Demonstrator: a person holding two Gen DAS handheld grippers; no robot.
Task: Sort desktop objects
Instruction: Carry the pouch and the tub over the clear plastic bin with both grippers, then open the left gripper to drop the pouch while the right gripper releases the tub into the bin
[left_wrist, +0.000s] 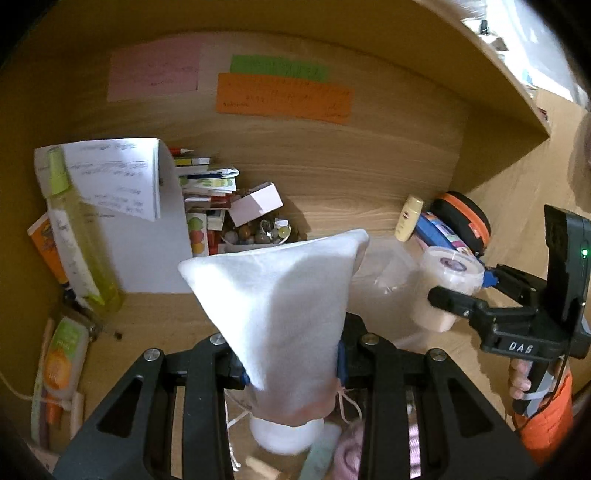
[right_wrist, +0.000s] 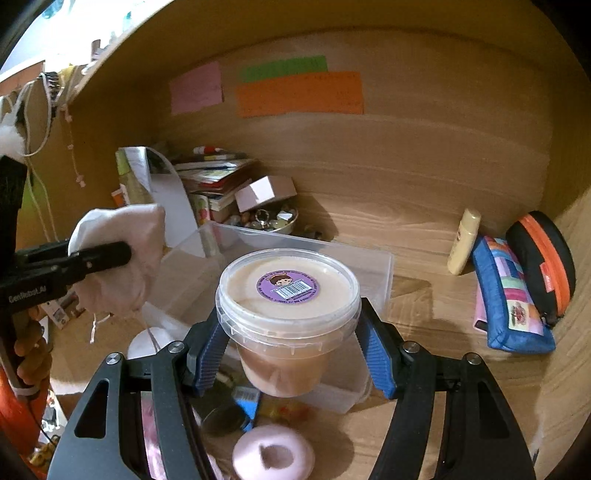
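**While Both Grippers Carry Loads: Drop Risks**

While the left gripper (left_wrist: 291, 369) pinches a white cloth pouch (left_wrist: 280, 295) between nearly closed fingers, the right gripper (right_wrist: 291, 354) clamps a lidded plastic tub (right_wrist: 290, 314) below its rim, blue pads (right_wrist: 376, 362) pressing both sides. Both loads hang above the desk; a clear plastic bin (right_wrist: 369, 266) lies just beyond the tub, toward 12 o'clock.

Hazards: the tapered tub wall may slip downward through the pads. The pouch's dangling drawstring (right_wrist: 96, 325) may snag clutter at 7 o'clock.
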